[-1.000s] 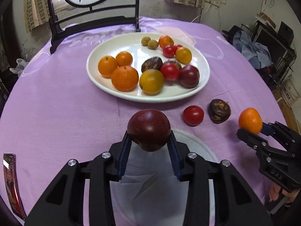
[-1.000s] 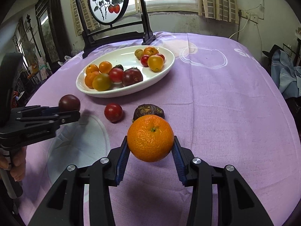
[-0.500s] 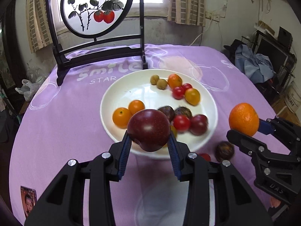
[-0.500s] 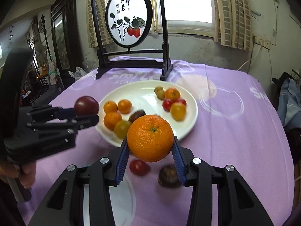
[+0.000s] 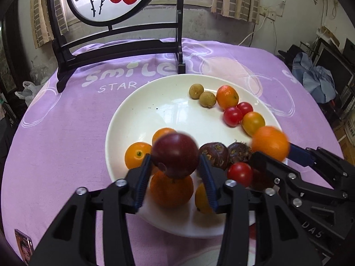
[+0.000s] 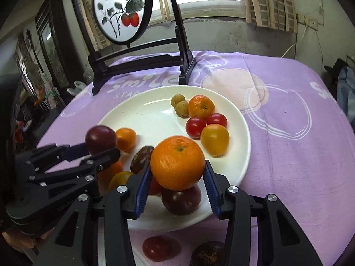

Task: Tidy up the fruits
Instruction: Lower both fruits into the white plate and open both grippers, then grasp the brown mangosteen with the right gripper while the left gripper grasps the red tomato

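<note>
Left tool [image 5: 175, 166] gripping glossy dark-red plum [image 5: 175, 155], right tool [image 6: 177, 177] gripping dimpled orange [image 6: 177, 161], over white plate [image 6: 239, 155]

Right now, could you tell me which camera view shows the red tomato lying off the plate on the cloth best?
The right wrist view: the red tomato lies on the purple cloth in front of the white plate, whole though slightly blurred. In the left wrist view it is mostly hidden behind the left gripper, with at most a red sliver showing.
</note>
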Available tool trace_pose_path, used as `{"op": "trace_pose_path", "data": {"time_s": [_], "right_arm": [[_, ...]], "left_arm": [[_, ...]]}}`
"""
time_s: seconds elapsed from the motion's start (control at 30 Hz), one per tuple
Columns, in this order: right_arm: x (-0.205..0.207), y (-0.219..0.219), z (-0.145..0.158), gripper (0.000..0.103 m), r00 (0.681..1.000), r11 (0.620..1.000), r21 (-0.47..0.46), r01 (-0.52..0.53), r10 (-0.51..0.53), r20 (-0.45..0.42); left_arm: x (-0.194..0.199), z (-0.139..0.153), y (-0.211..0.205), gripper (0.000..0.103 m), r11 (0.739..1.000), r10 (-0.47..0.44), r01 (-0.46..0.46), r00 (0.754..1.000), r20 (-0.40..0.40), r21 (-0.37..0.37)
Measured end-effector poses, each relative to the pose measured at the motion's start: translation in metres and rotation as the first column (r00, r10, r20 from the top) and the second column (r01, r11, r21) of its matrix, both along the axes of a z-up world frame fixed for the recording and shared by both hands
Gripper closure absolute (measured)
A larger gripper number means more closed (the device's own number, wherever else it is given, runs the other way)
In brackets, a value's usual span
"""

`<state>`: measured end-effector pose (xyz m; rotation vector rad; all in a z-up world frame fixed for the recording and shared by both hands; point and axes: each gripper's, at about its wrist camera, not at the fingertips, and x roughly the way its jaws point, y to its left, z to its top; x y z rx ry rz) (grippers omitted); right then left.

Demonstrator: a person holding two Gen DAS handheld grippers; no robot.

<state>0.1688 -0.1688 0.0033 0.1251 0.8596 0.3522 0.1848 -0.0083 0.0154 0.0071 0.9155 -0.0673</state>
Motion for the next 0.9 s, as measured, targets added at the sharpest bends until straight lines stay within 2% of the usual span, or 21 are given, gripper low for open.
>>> {"op": "trace_pose_path", "data": {"time_s": [0.03,0.1,0.2,0.43,0.67,0.9], "right_arm": [[0.0,-0.005,0.002,0.05,1.0,1.0,0.021,0.016,-0.016,0.002],[-0.002,-0.012,0.005,0.048,1.0,0.999,0.043,0.028,-0.028,0.005],[-0.011,-0.023,0.009,0.047,0.999,0.998,0.042,0.041,-0.042,0.018],[-0.048,-0.04,0.01,0.044,0.999,0.999,0.025,0.036,-0.037,0.034],[-0.089,-0.049,0.009,0.041,0.998,1.0,0.003,0.031,-0.031,0.056],[-0.114,-0.058,0.003,0.04,0.997,0.999,-0.012,0.049,-0.048,0.067]], "left_arm": [[-0.001,0.002,-0.001,0.044,1.0,0.003,-0.003,1.0,0.01,0.001],[-0.008,0.009,-0.002,0.036,1.0,-0.003,0.003,0.999,0.04,0.01],[-0.019,0.018,-0.001,0.035,1.0,-0.003,0.002,0.998,0.064,0.015],[-0.056,0.027,0.002,0.032,1.0,0.012,-0.01,0.997,0.079,-0.023],[-0.101,0.021,-0.006,0.031,1.0,0.013,-0.011,0.997,0.081,-0.026],[-0.127,0.011,-0.012,0.031,0.999,0.013,-0.011,0.998,0.054,-0.046]]}}
